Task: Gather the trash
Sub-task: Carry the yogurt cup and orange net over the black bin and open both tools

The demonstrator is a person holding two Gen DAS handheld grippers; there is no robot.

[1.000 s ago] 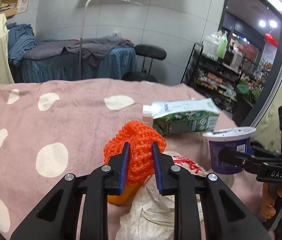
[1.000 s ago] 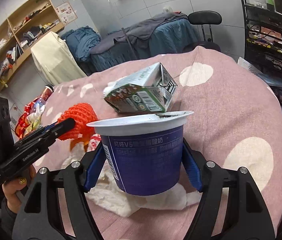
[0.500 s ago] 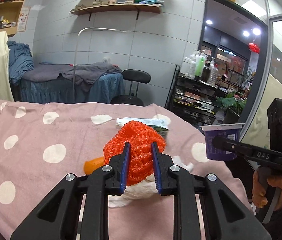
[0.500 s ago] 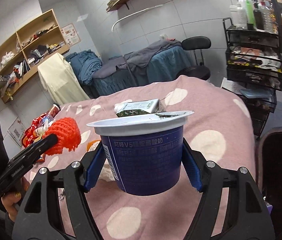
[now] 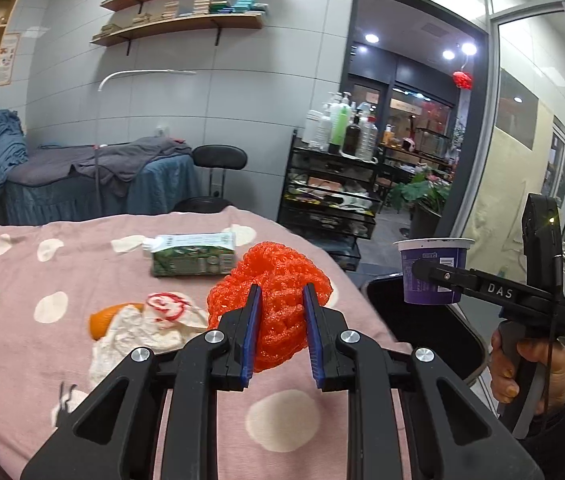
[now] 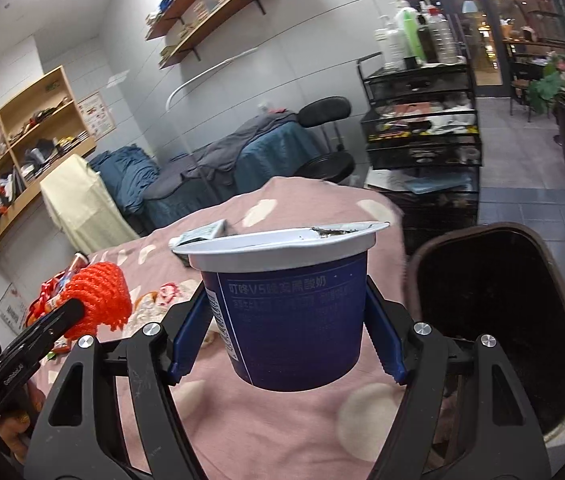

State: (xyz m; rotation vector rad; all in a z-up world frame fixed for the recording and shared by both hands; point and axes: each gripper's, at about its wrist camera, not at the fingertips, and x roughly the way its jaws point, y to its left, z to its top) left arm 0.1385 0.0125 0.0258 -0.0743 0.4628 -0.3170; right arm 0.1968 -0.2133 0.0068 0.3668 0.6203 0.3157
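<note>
My left gripper (image 5: 280, 312) is shut on a crumpled orange foam net (image 5: 272, 280), held above the pink dotted cloth. The same net (image 6: 100, 294) shows at the left of the right wrist view. My right gripper (image 6: 288, 316) is shut on an upright blue yogurt cup (image 6: 286, 312) with a white rim, held in the air by the table's right edge. That cup (image 5: 434, 270) hangs over the rim of a black bin (image 5: 422, 332) in the left wrist view. The open bin (image 6: 498, 304) stands just right of the table.
On the pink dotted tablecloth (image 5: 42, 280) lie a green milk carton (image 5: 192, 254), a crumpled white wrapper (image 5: 150, 322) and an orange peel (image 5: 102, 316). Red snack packets (image 6: 48, 304) lie further left. A black wire trolley (image 5: 330, 200) and a chair (image 5: 218, 160) stand behind.
Both grippers lifted off the table with their loads and swung to the right towards the bin. The carton, wrapper and peel stayed on the cloth and now lie further away.
</note>
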